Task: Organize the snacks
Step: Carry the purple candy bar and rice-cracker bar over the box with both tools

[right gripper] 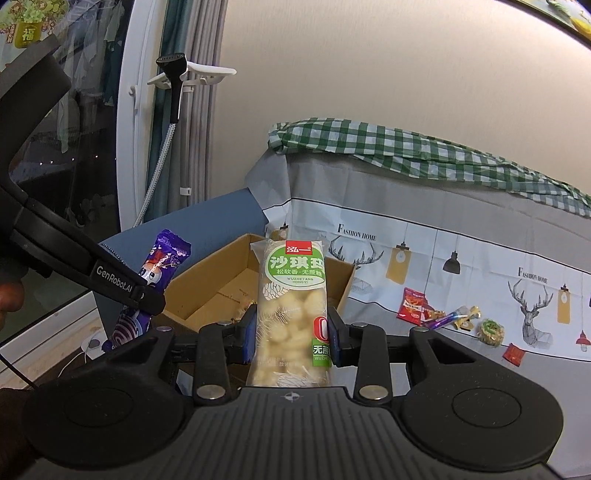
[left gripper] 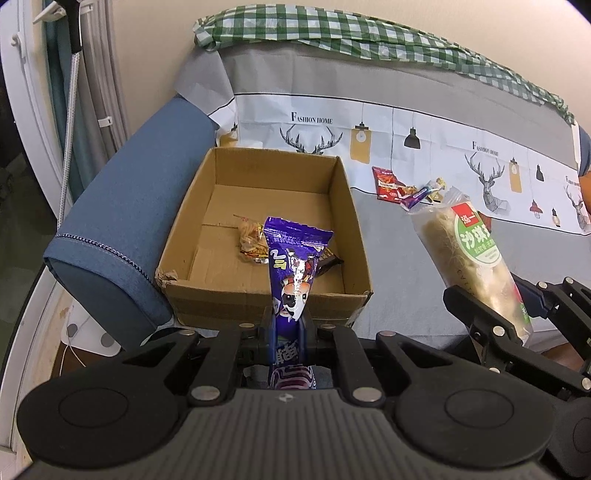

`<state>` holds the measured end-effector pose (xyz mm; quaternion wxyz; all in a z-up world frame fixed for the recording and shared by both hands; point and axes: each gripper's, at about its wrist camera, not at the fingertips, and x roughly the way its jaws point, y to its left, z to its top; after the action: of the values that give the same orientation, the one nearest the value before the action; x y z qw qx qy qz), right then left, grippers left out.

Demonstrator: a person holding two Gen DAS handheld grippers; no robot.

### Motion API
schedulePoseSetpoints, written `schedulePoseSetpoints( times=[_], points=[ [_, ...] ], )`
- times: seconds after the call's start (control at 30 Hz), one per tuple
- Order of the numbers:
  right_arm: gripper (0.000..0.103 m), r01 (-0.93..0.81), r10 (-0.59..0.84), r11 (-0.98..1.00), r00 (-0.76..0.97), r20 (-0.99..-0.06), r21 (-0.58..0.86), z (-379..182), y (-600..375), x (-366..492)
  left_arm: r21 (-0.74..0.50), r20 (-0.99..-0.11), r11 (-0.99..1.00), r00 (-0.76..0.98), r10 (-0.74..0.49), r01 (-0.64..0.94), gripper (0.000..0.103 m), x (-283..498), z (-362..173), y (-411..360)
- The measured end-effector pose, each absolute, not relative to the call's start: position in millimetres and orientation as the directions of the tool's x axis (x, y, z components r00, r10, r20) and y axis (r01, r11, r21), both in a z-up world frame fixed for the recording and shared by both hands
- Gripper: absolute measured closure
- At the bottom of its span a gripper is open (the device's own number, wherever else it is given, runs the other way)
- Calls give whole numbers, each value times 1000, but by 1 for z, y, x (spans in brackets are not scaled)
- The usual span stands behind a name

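The snacks lay on a sofa draped in a grey-and-white cover (left gripper: 424, 147) printed with deer heads and lamps, a green checked cloth (left gripper: 332, 33) along its top, a blue armrest (left gripper: 122, 206) at one end and a cream wall behind. One cardboard box (left gripper: 266, 295) sat on the seat against the armrest, holding two or three small wrappers (left gripper: 253, 240).

The left hand-held gripper (left gripper: 290, 325) was clamped tight on one purple snack packet (left gripper: 291, 266), held just above the box's near wall. The right hand-held gripper (right gripper: 291, 332) was partly closed on one clear, green-labelled pastry pack (right gripper: 291, 295), its pads pressing both sides, near the box.

Only the right view showed the window (right gripper: 74, 147), curtains and a white wall rack — and a person's hand at the left gripper's handle. It also caught the loose pile (right gripper: 439, 315) more fully: about six small items. The left view showed roughly four of these (left gripper: 406, 188), but the box floor better.
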<state>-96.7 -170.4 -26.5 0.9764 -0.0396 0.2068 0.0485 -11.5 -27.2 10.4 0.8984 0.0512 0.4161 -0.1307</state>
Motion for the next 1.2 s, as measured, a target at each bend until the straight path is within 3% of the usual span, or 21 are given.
schedulePoseSetpoints(
  times=[0.73, 1.2],
  points=[
    [65, -124, 84, 991, 872, -483, -52, -43, -170, -74, -29, -807, 963, 563, -180, 267, 91, 17, -17, -25],
    [65, -125, 70, 990, 838, -541, -67, -62, -169, -3, -12, -804, 975, 577, -142, 224, 91, 112, -21, -9]
  ],
)
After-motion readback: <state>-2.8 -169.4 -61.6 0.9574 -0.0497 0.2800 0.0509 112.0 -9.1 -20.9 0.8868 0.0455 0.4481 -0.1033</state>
